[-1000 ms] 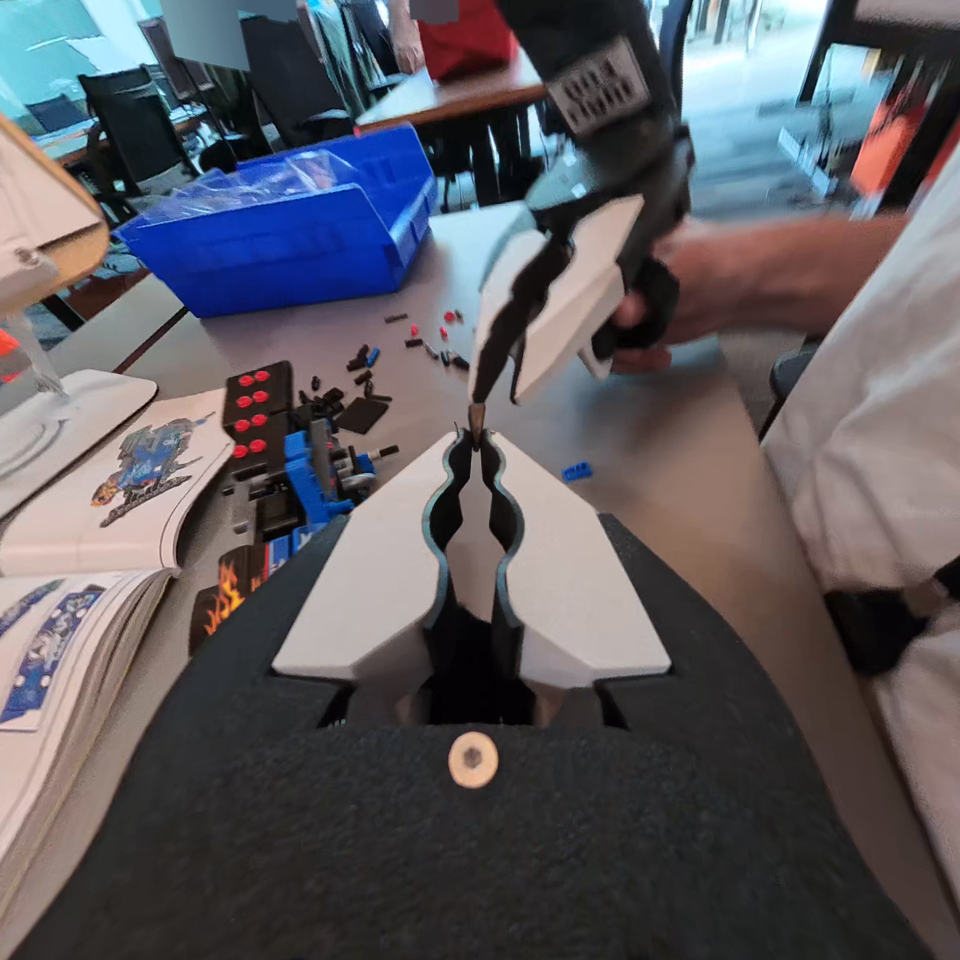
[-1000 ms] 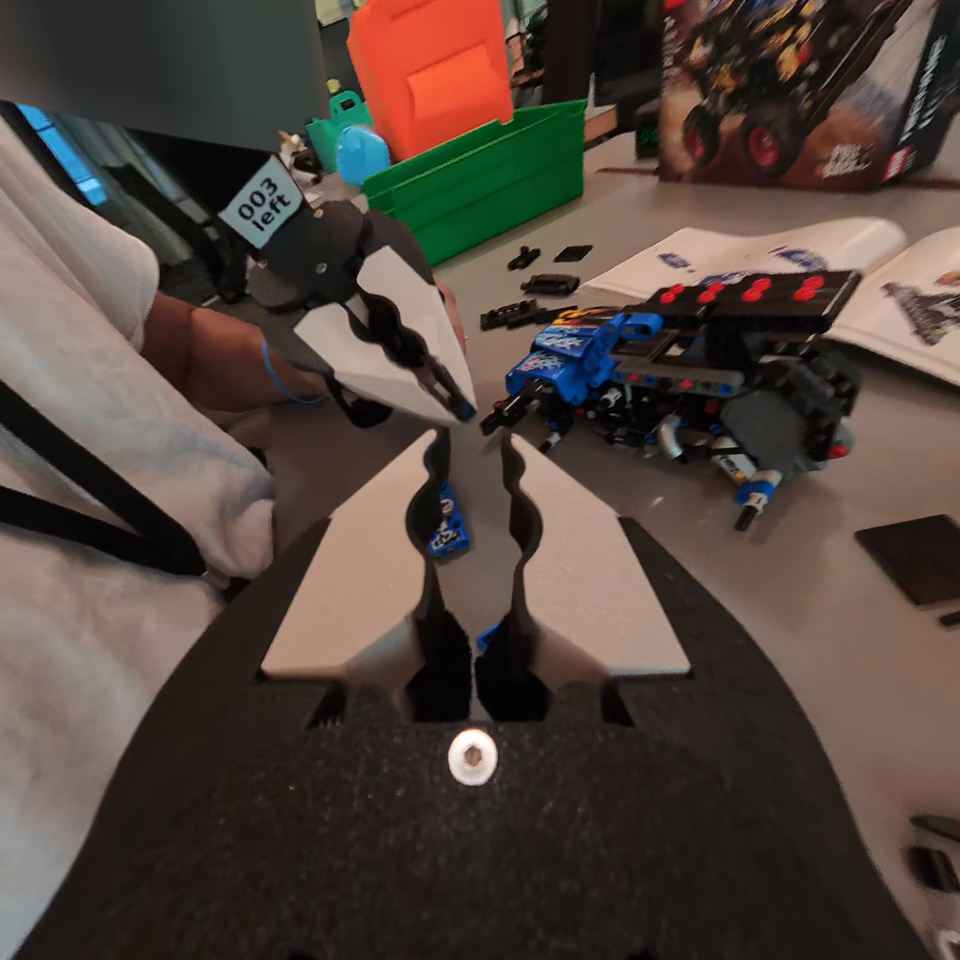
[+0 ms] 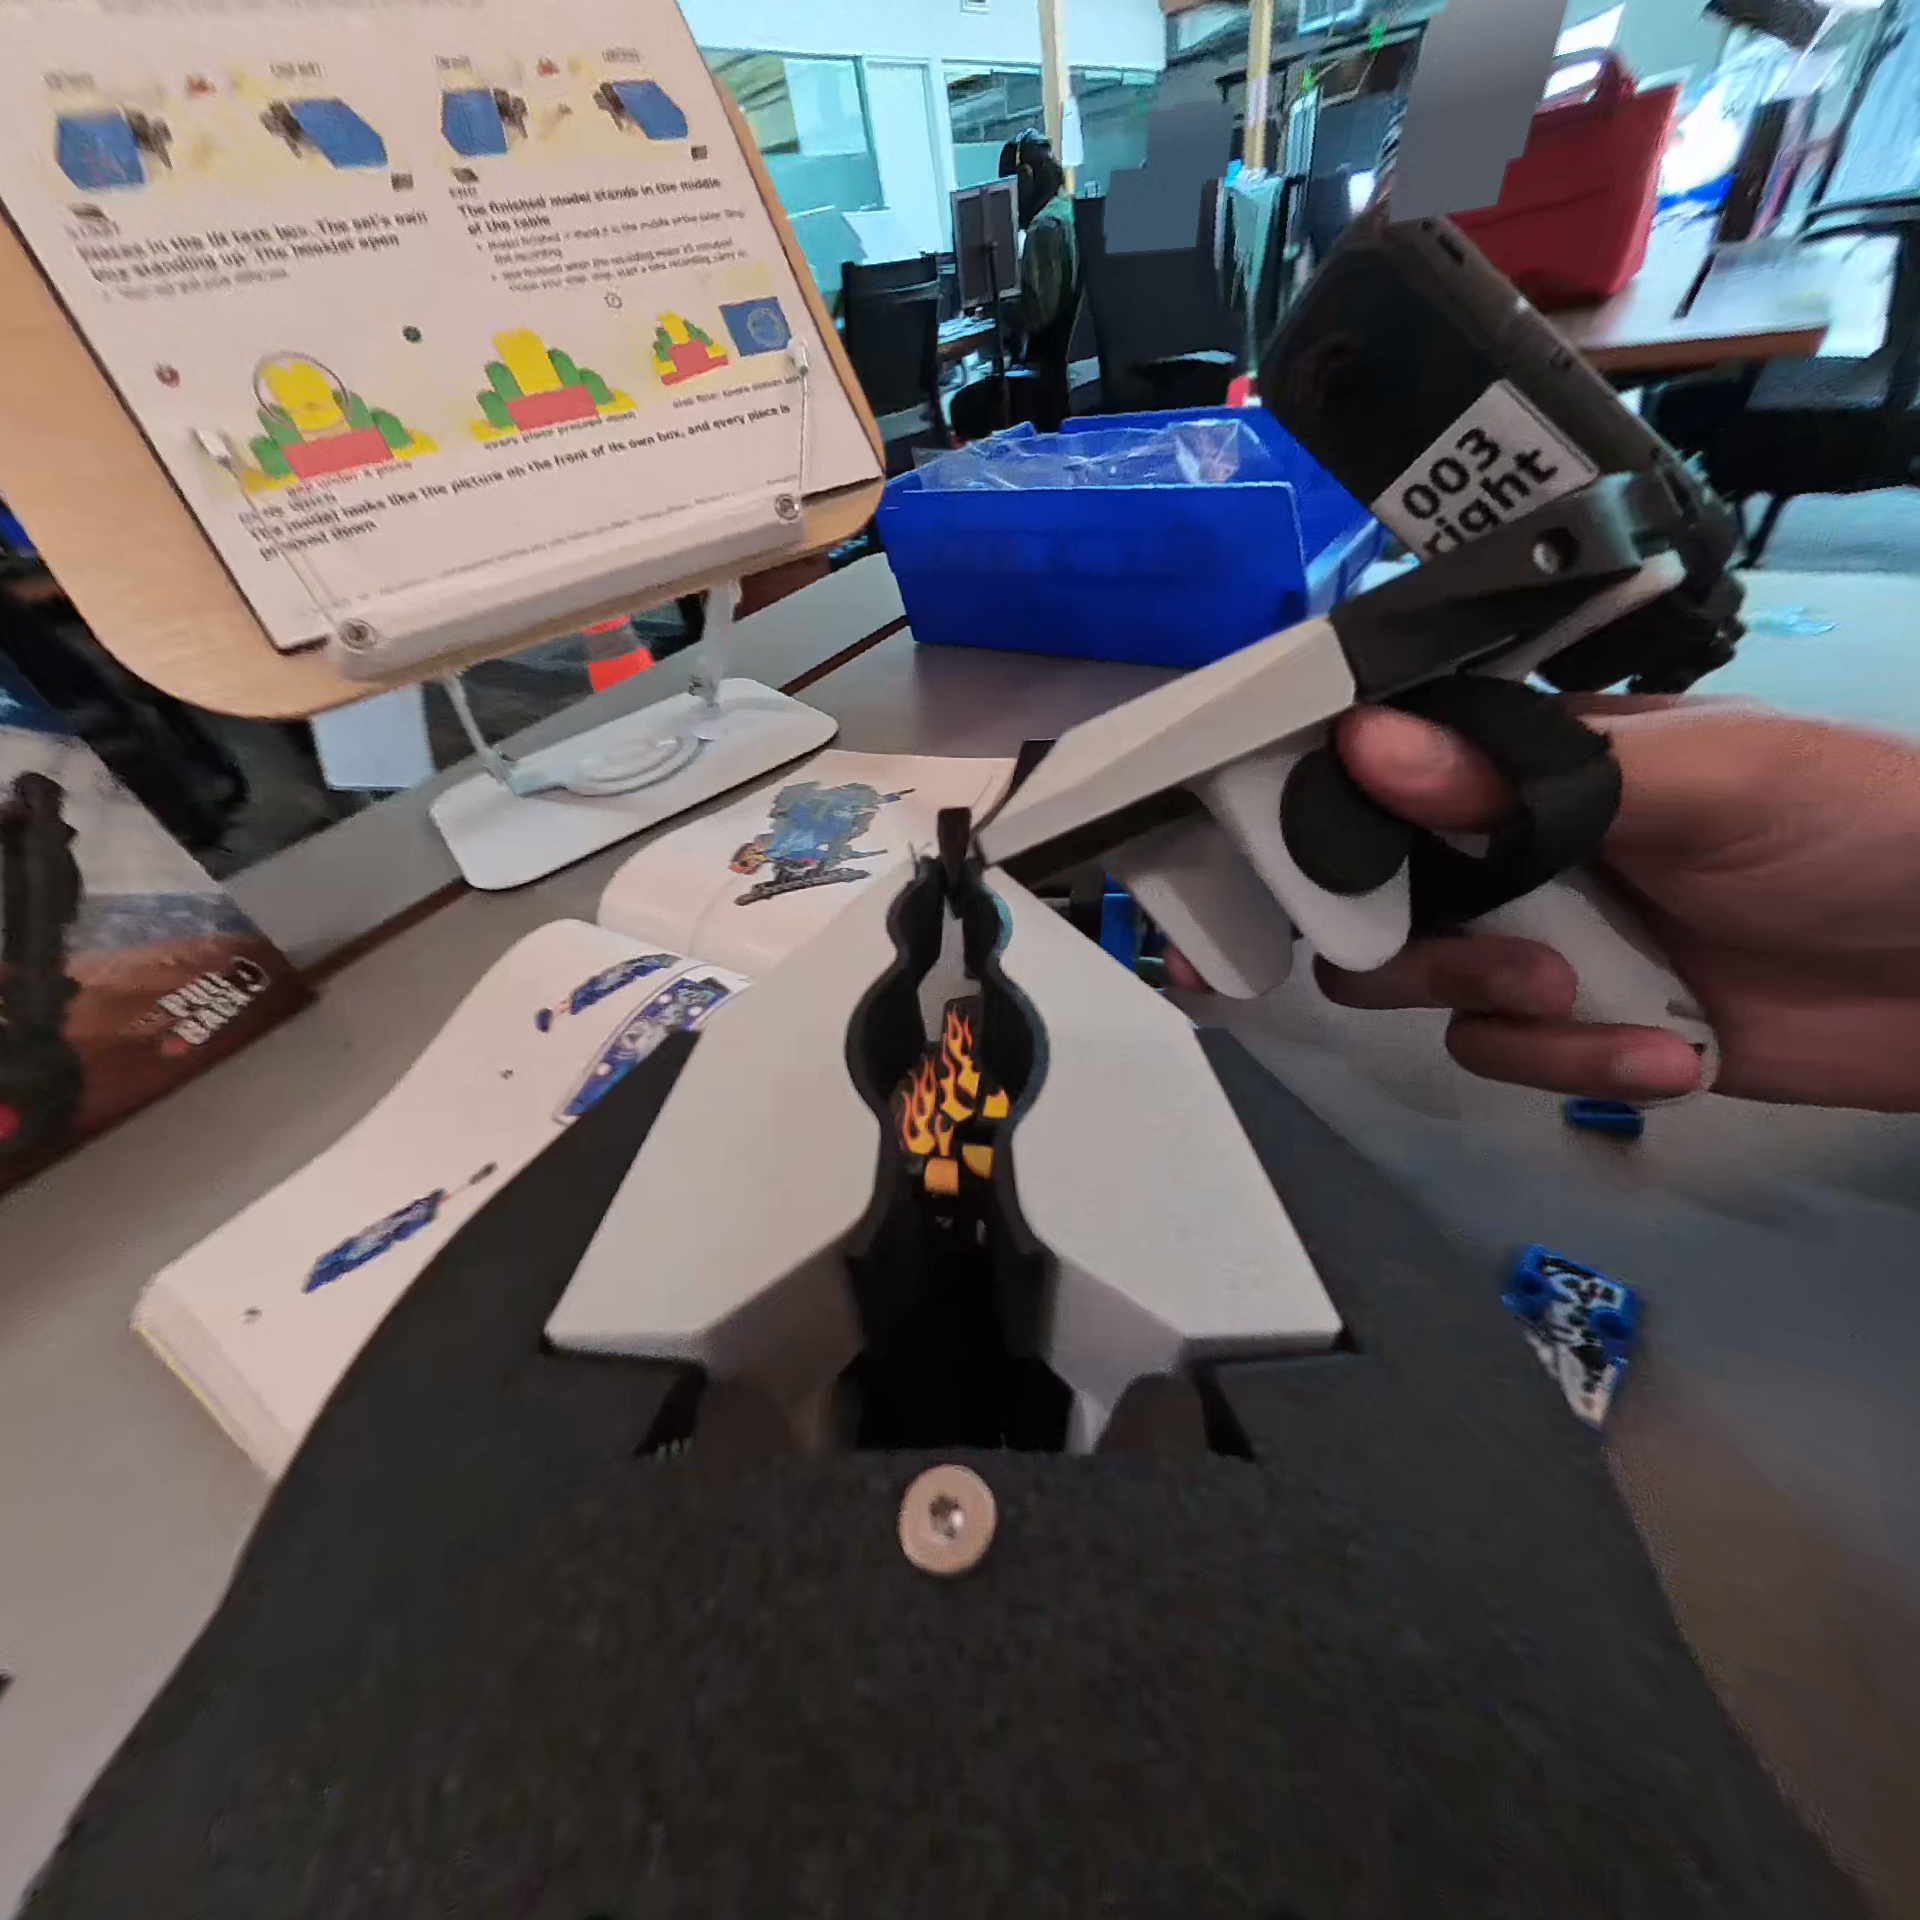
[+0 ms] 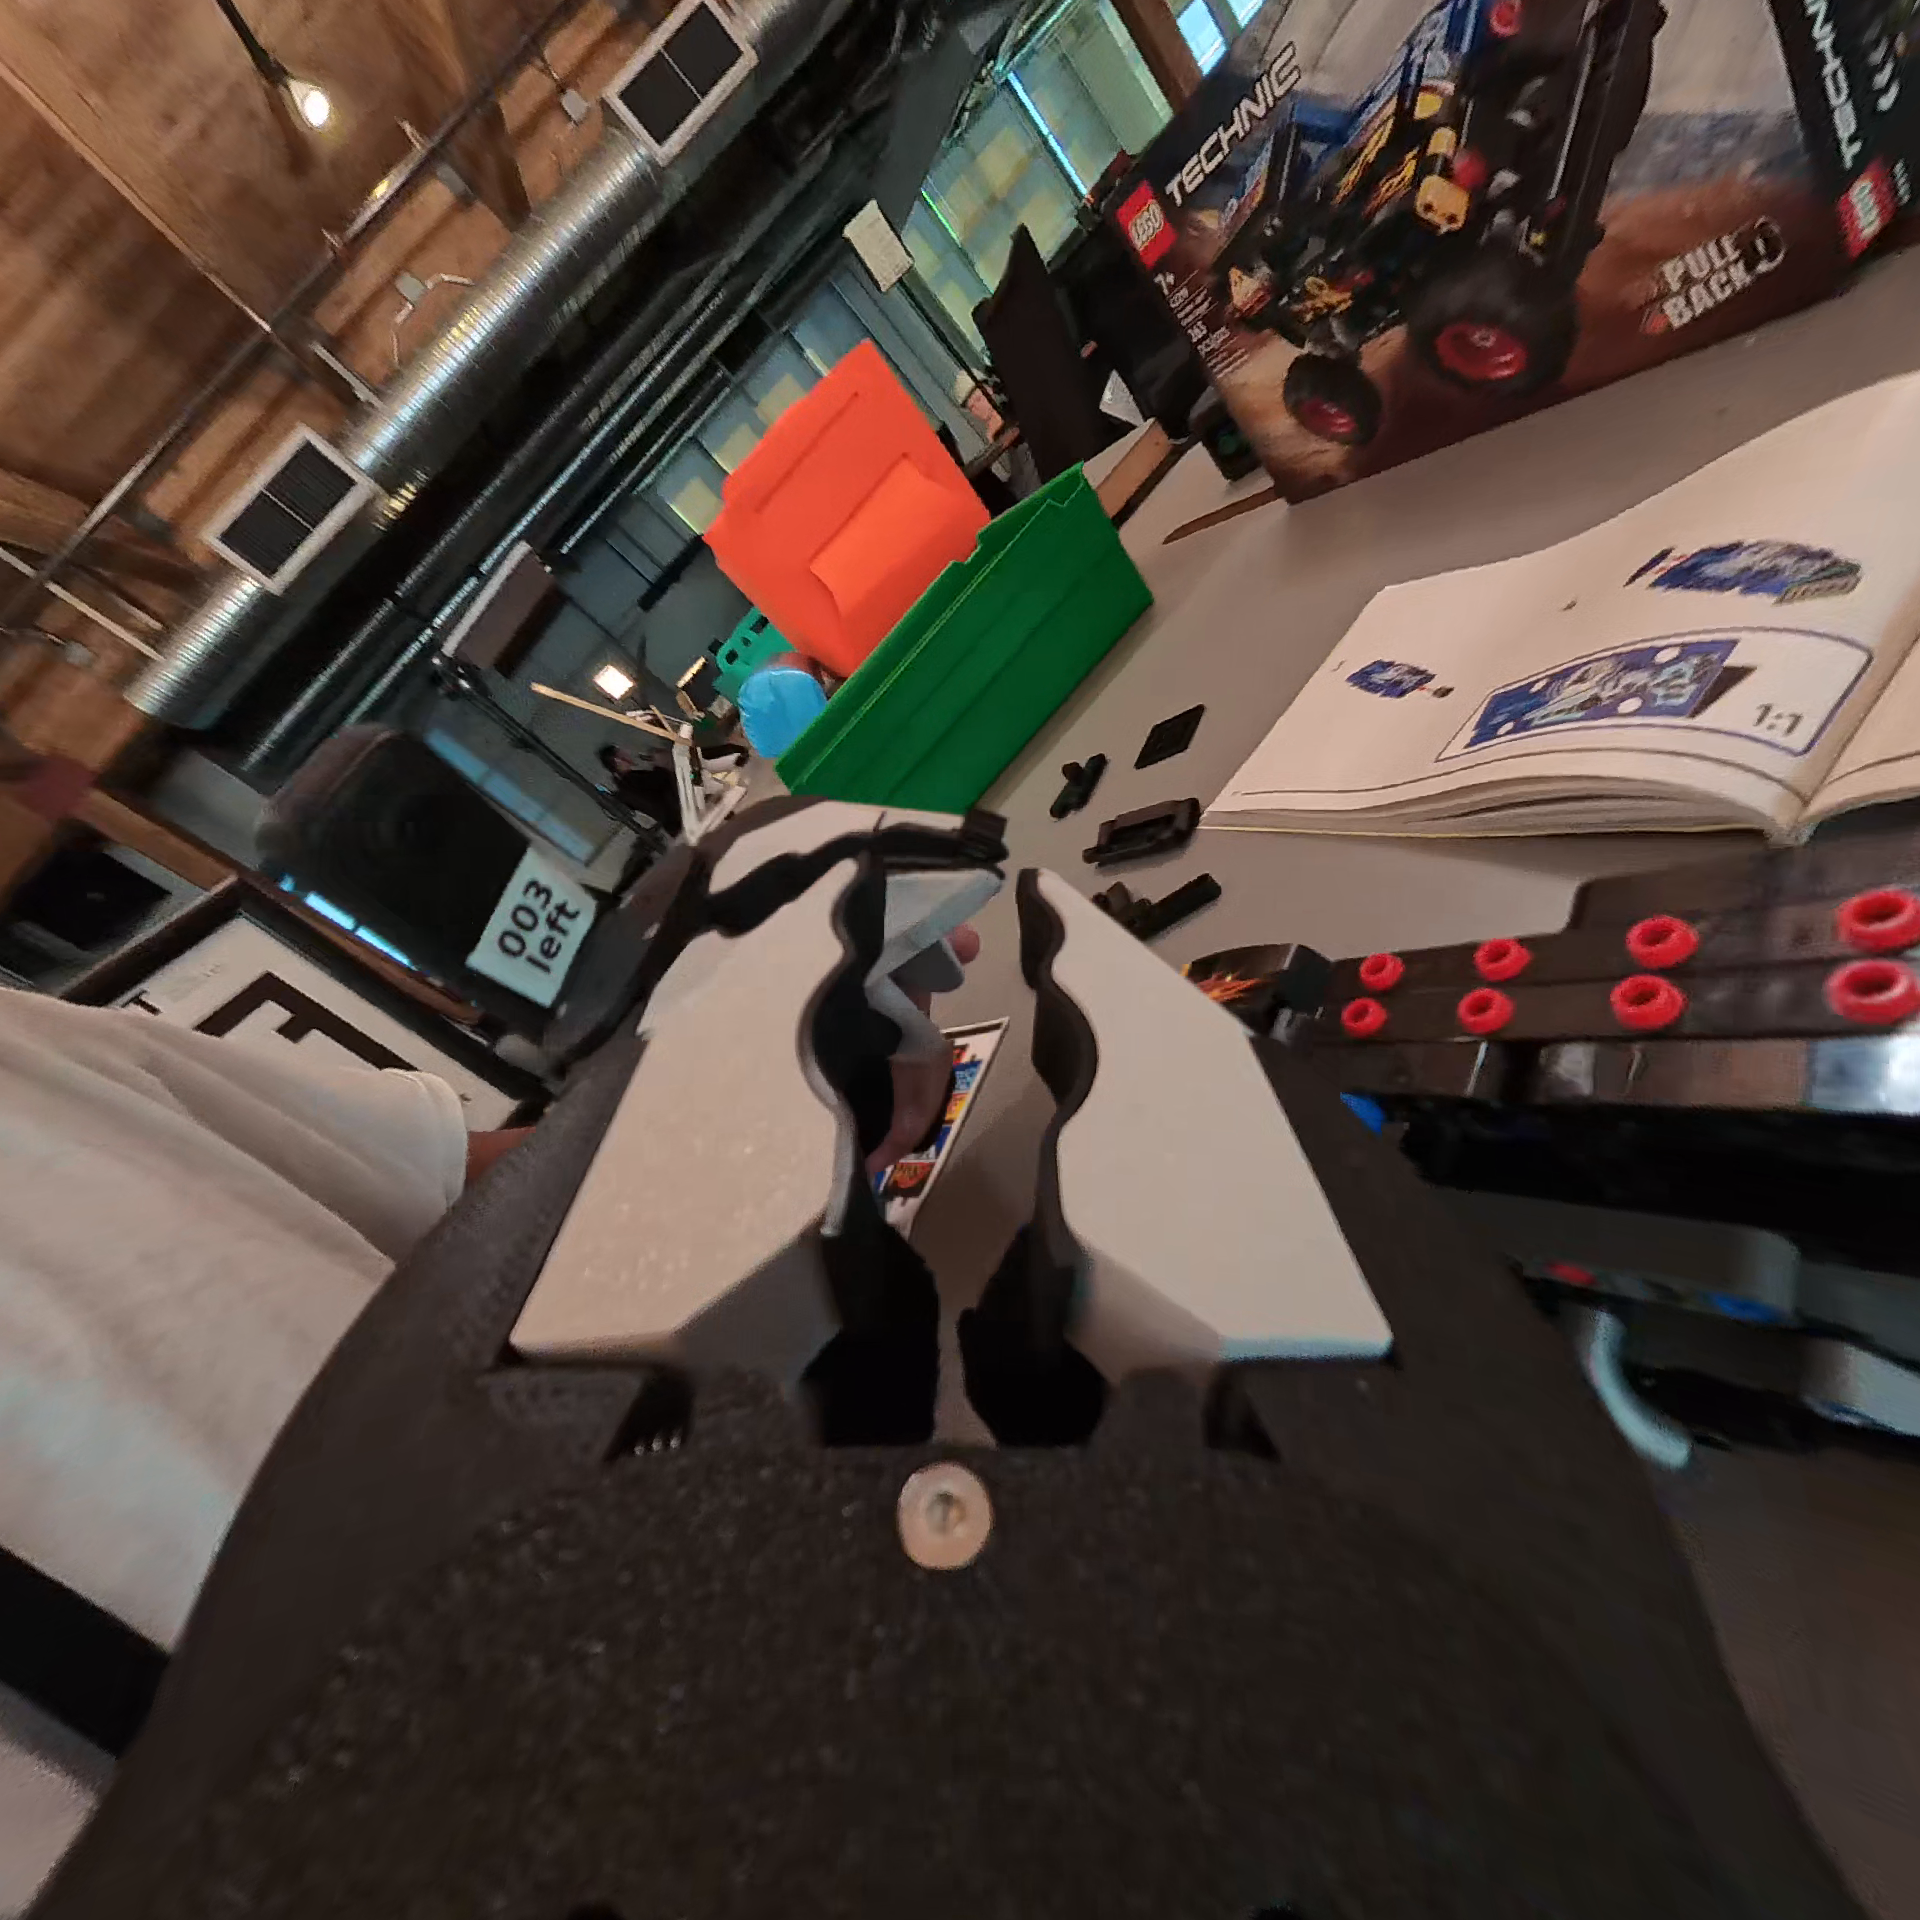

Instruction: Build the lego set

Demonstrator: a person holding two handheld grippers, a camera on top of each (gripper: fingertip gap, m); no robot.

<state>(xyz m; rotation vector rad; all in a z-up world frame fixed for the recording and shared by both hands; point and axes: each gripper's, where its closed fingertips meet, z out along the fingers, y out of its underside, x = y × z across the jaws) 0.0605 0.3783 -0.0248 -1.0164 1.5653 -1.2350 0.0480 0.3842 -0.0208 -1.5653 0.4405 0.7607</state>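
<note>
The left tongs (image 3: 951, 883) are closed on a small black piece (image 3: 953, 836), lifted above the table (image 3: 1091, 696) so the right tongs (image 4: 940, 883), narrow and empty, can meet it; the half-built truck (image 4: 1621, 1049) waits just beside

**Small dark piece pinched over the half-built truck**

You have a small dark piece (image 3: 952, 844) nipped at the very tips of your left gripper (image 3: 954, 883), standing up out of the closed fingers. Below it lies the black flame-printed part (image 3: 951, 1101) of the model. The part-built truck (image 4: 1621, 1049) sits on the grey table, its black top dotted with red pins (image 4: 1652, 997). A blue printed panel (image 3: 1574, 1325) lies flat on the table, apart from the truck.
</note>
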